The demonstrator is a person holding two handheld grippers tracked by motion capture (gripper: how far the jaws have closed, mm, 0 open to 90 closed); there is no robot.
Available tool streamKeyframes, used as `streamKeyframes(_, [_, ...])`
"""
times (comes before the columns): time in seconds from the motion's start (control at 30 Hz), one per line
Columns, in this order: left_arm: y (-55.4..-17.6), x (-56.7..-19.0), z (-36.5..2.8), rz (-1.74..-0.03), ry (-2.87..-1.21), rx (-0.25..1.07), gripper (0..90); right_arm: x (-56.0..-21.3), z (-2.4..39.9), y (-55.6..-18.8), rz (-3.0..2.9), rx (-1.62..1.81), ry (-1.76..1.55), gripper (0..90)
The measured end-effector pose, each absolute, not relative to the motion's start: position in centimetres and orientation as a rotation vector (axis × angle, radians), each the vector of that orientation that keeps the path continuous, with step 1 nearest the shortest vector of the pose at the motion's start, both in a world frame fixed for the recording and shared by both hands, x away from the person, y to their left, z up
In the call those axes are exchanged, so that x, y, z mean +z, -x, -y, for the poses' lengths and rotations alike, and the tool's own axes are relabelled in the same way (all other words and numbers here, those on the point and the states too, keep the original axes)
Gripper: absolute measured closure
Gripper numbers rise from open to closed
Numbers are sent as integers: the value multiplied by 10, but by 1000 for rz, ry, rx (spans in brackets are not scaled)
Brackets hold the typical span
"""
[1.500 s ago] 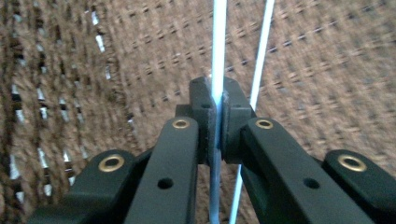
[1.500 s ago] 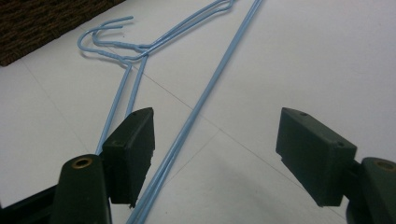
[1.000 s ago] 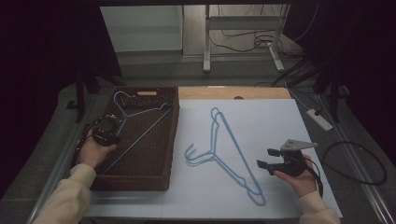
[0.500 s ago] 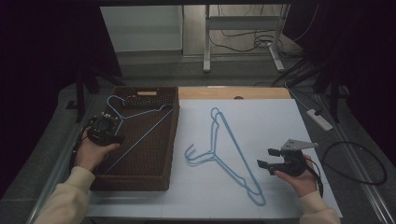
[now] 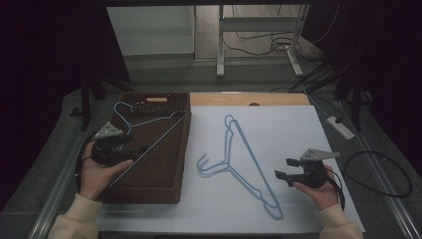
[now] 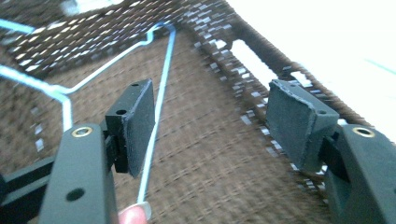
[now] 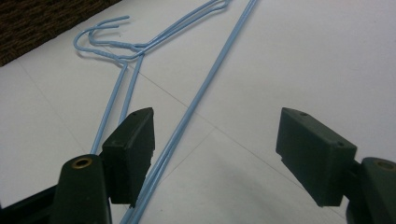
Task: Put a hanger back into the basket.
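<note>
White tabletop (image 5: 298, 129), dim room. Both jaws open, gripping nothing — left gripper (image 5: 130, 149) just released; hanger (image 5: 149, 130) in basket (image 5: 164, 179) may slide, snag weave.

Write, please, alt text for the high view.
The left tongs, jaws just opened, hover over a blue wire hanger lying in a brown woven basket. More blue hangers lie on the white table, beside the open right tongs.
</note>
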State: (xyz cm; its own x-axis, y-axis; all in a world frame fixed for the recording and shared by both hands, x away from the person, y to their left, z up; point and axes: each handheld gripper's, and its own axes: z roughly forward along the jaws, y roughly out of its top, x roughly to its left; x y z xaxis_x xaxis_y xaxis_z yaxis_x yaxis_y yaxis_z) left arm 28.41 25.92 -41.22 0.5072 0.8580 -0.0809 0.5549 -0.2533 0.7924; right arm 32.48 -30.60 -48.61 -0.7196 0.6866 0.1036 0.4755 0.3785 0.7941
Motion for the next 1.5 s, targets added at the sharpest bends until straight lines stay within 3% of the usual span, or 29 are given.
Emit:
streamKeyframes(0.73, [-257,-423,-210,-942,-1892,406,330,-484,307,-320,-2388,1264,-1021,288])
streamKeyframes(1.5, [-246,-434,-212,-921,-1882,384,332,-481,305,-319,-2363,1271,-1023,296])
